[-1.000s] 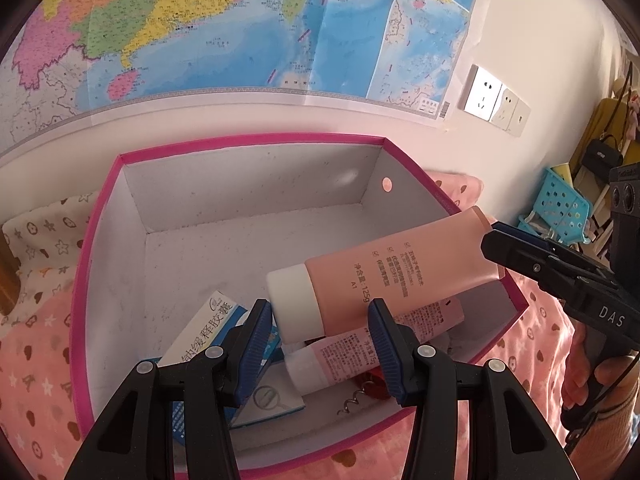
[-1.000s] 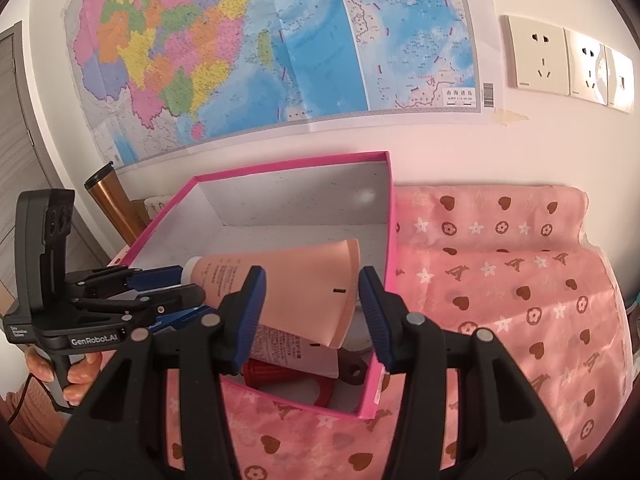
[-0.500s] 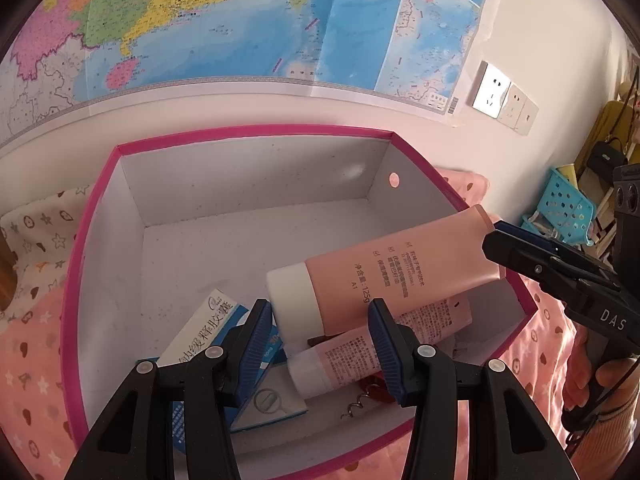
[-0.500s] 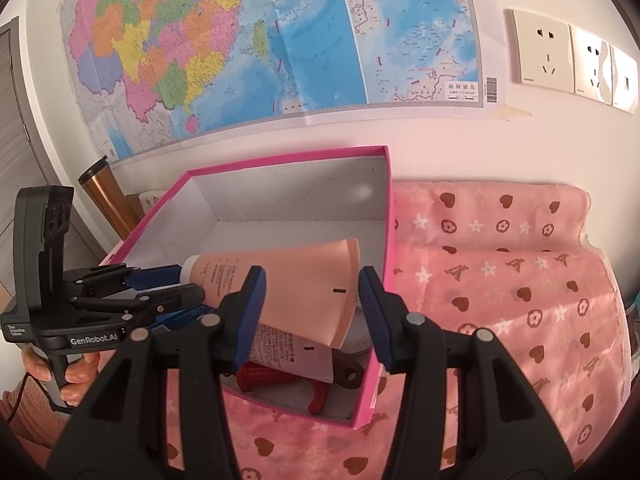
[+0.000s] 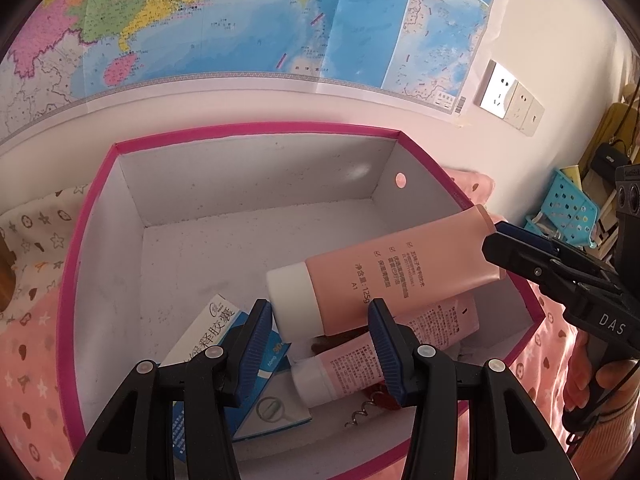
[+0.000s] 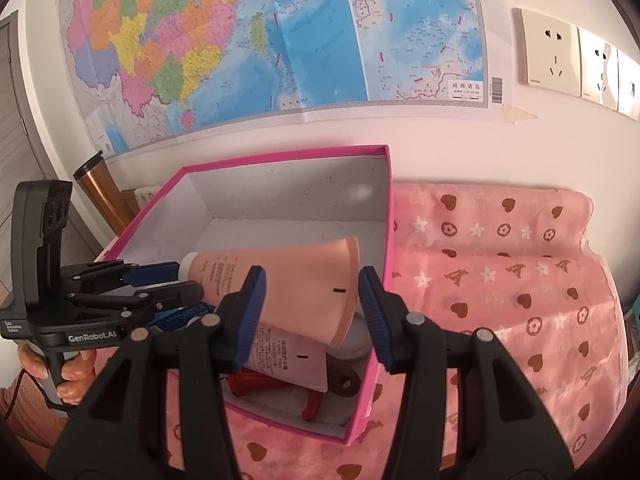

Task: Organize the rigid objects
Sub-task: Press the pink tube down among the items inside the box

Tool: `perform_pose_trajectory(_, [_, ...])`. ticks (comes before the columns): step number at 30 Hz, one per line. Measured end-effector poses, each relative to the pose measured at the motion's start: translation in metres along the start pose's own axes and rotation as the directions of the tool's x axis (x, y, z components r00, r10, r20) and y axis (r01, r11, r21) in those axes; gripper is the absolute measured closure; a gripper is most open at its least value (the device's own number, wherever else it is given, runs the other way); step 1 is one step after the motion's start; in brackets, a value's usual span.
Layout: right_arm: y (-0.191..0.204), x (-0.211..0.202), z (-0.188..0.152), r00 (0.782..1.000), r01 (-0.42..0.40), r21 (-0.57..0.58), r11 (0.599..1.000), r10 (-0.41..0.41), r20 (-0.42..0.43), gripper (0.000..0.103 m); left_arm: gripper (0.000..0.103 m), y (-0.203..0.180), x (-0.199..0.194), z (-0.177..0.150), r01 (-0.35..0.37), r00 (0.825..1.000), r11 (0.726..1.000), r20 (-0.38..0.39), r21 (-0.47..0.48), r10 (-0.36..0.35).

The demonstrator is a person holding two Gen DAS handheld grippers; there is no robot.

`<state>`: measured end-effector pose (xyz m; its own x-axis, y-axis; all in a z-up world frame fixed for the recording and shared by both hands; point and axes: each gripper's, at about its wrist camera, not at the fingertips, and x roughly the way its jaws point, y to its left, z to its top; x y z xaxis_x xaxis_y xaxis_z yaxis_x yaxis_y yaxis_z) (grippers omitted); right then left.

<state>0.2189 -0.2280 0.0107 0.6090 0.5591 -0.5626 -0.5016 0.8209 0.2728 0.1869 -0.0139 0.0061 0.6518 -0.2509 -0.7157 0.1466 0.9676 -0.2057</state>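
The large pink tube (image 5: 394, 276) is suspended at a slant over the near right corner of the pink-rimmed storage box (image 5: 256, 130), carried by both tools at once. The left gripper (image 5: 318, 326) is clamped on the white cap end; in the right wrist view one blue pad sits against the cap, so this end is judged held. The right gripper (image 6: 312, 306) is closed on the flat crimped tail, its jaws set to a moderate width either side of the flared end. Holding both ends keeps the long body level enough to clear the box rim and control where it lands. Below it, on the box floor near the front edge, lie a smaller pink tube (image 5: 384, 356), a blue-and-white medicine carton (image 5: 218, 326), a corkscrew (image 5: 362, 412) and a red object (image 6: 256, 384) only partly visible. The rear half of the floor is bare. The box stands on a pink patterned cloth (image 6: 500, 280) against the wall below a map (image 6: 280, 32). Judged step: lowering the tube for placement.
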Motion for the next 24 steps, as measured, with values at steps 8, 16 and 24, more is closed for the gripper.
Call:
perform_pose_trajectory(8, [-0.001,0.004,0.002,1.000,0.005,-0.004,1.000,-0.005,-0.010,0.052,0.053,0.002,0.003,0.001,-0.001,1.000,1.000,-0.010,-0.005,0.001])
perform_pose_trajectory(16, [0.000,0.007,0.004,1.000,0.006,-0.017,1.000,-0.006,-0.016,0.052,0.053,0.003,0.007,0.004,-0.006,1.000,1.000,-0.018,-0.012,0.006])
perform_pose_trajectory(24, [0.000,0.011,0.005,1.000,0.014,-0.023,1.000,-0.014,-0.028,0.052,0.053,0.003,0.011,0.005,-0.009,1.000,1.000,-0.030,-0.014,0.008])
